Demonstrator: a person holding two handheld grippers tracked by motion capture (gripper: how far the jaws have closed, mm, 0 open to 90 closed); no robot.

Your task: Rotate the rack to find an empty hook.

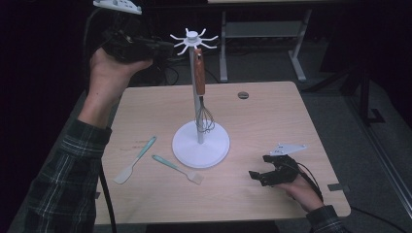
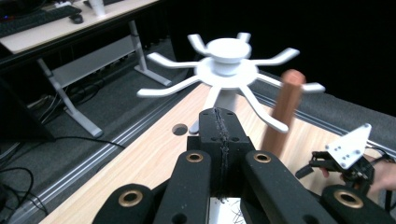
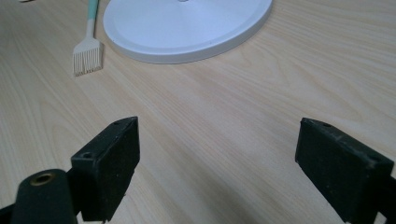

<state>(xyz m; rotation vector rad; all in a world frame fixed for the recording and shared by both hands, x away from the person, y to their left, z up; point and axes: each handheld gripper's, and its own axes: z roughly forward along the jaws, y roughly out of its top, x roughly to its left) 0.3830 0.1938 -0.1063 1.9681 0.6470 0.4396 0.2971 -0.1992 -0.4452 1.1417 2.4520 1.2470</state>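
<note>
A pale wood table (image 1: 272,116) stands in a dim room, a grey desk frame (image 1: 262,34) behind it. At the left, the left gripper (image 1: 163,47) is raised off the table — jaws pressed together, empty — just beside the rack (image 1: 194,39), where the whisk (image 1: 199,82) hangs from a hook. A spatula (image 1: 135,160) and a brush (image 1: 179,169) lie by the rack's base. The right gripper (image 1: 260,175) rests low at the near right, jaws wide.
</note>
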